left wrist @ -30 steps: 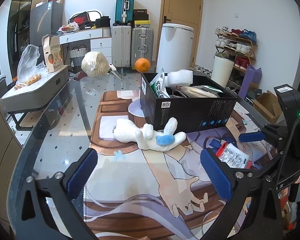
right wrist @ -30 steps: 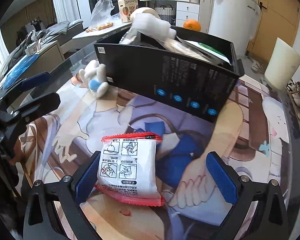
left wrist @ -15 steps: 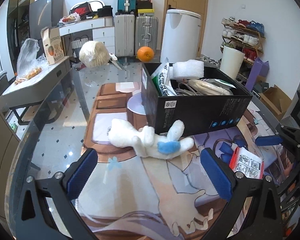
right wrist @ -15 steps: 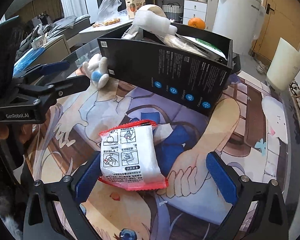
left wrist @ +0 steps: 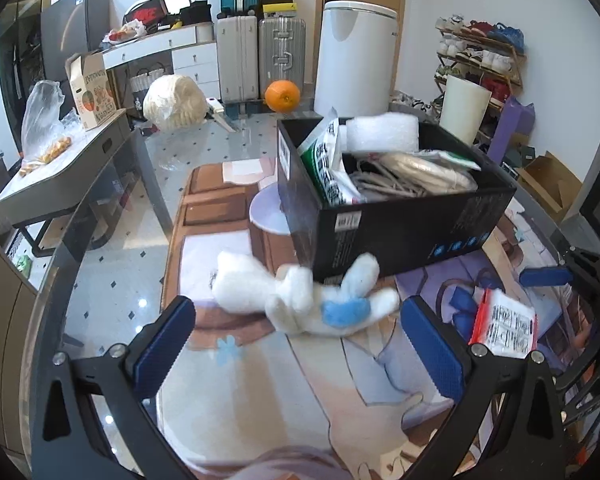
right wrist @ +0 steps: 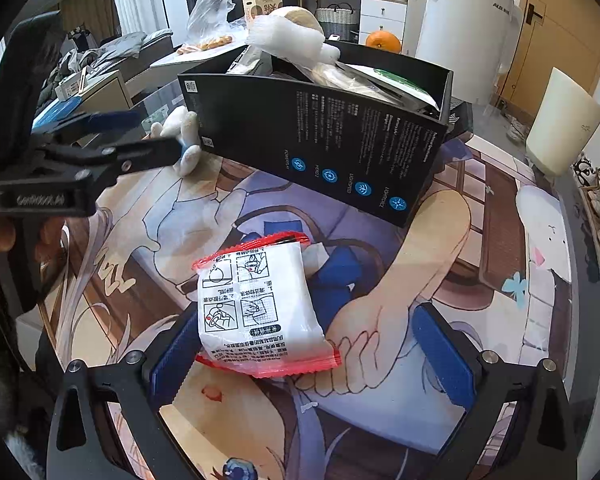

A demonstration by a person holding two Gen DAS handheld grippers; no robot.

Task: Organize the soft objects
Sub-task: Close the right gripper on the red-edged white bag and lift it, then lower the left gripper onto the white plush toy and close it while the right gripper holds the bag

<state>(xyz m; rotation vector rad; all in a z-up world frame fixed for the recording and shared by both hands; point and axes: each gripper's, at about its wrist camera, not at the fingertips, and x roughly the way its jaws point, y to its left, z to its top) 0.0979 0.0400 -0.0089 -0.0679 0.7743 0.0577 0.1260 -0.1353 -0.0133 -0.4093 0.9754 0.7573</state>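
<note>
A white plush toy with a blue patch (left wrist: 300, 300) lies on the printed mat against the black box (left wrist: 404, 236), which holds several soft packs. My left gripper (left wrist: 300, 344) is open, its jaws on either side of the plush and just short of it. A white packet with red edges (right wrist: 256, 308) lies on the mat between the open jaws of my right gripper (right wrist: 312, 356), close to the left finger. The plush also shows in the right wrist view (right wrist: 182, 136), and the packet shows in the left wrist view (left wrist: 504, 328).
An orange (left wrist: 283, 95) and a bagged round object (left wrist: 175, 103) sit at the far end of the glass table. A grey side cabinet (left wrist: 60, 176) stands to the left. A white bin (left wrist: 354, 52) and suitcases stand behind.
My left gripper has moved forward toward the plush, which now sits between its jaws. My right gripper has closed in on the packet, which now lies further between its jaws.
</note>
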